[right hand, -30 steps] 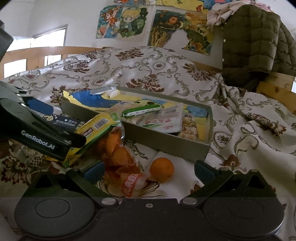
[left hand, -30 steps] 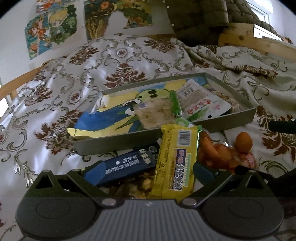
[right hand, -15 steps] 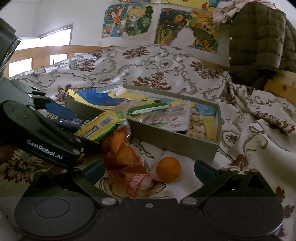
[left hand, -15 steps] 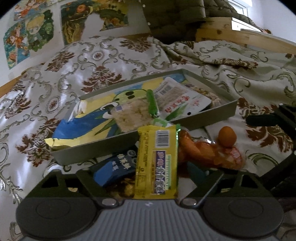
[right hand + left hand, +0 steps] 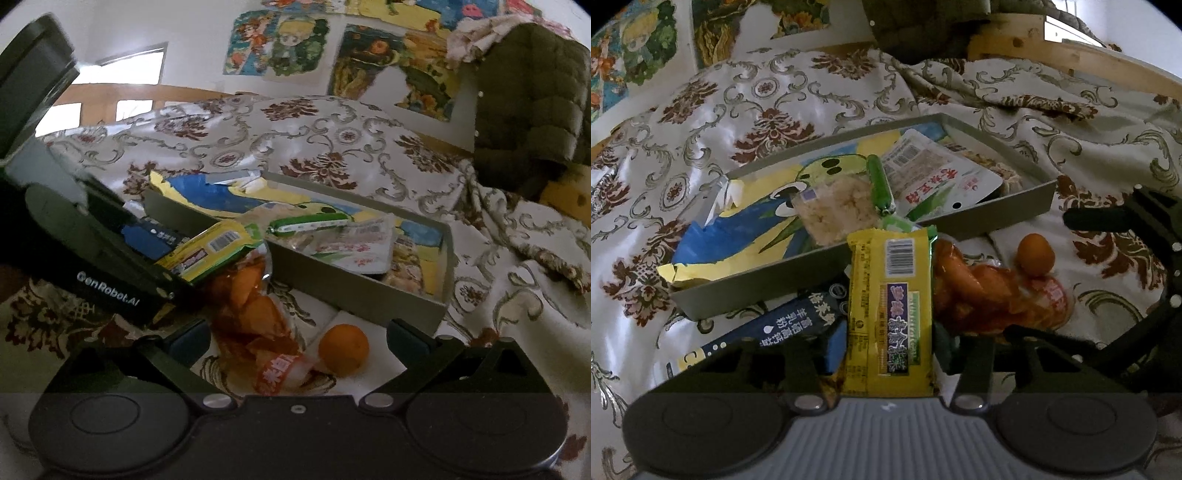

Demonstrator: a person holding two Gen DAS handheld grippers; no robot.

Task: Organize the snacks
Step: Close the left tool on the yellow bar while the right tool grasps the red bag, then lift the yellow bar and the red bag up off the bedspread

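A grey tray lies on the patterned bedspread and holds a yellow-and-blue bag, a clear cracker pack, a green stick and a white pouch. In front of it a yellow snack packet lies lengthwise between the fingers of my left gripper. Its jaws are closing and the pads touch the packet's two long edges. A dark blue box lies to its left. My right gripper stands open over an orange snack bag and a small orange.
The bedspread is rumpled behind and to the right of the tray. A wooden bed rail and a dark quilted jacket stand at the back. Posters hang on the wall.
The left gripper's fingers have drawn in from wide open to the sides of the yellow packet, and its view tipped down a little. The right gripper has stayed put, still open.
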